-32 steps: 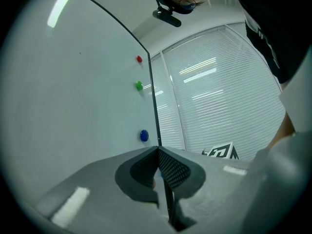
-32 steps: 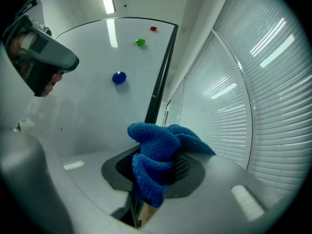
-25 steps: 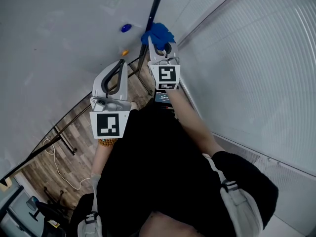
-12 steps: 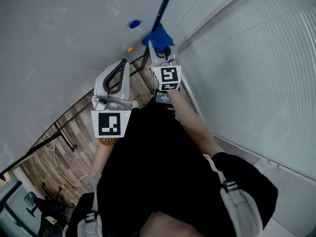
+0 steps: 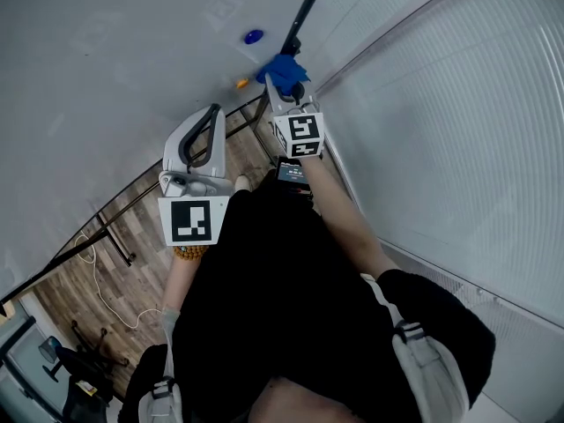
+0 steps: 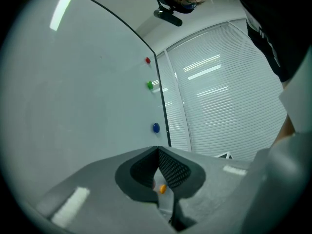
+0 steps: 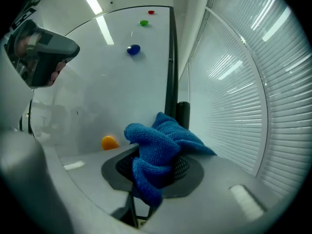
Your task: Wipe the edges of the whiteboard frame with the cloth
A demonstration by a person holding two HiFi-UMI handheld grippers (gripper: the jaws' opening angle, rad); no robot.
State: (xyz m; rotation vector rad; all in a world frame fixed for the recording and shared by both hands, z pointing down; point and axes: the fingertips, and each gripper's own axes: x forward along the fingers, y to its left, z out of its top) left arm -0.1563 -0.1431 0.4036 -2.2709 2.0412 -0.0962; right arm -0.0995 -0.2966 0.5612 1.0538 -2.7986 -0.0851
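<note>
The whiteboard (image 5: 106, 69) fills the upper left of the head view, and its dark right frame edge (image 5: 304, 11) runs up from the cloth. My right gripper (image 5: 284, 79) is shut on a bunched blue cloth (image 5: 282, 67) that presses against that edge low on the board. In the right gripper view the cloth (image 7: 158, 150) bulges from the jaws and touches the black frame (image 7: 170, 67). My left gripper (image 5: 204, 122) is held in front of the board, left of the right one, shut and empty (image 6: 158, 179).
Coloured magnets dot the board near the frame: blue (image 5: 254, 36), orange (image 5: 241, 84), and in the right gripper view green (image 7: 143, 22) and red (image 7: 150, 12). White window blinds (image 5: 441, 104) stand right of the frame. The board's stand feet (image 5: 115, 249) and a white cable (image 5: 101, 293) lie on the wooden floor.
The right gripper has slid the cloth down the frame edge, from level with the blue magnet to level with the orange one. The left gripper has stayed in place.
</note>
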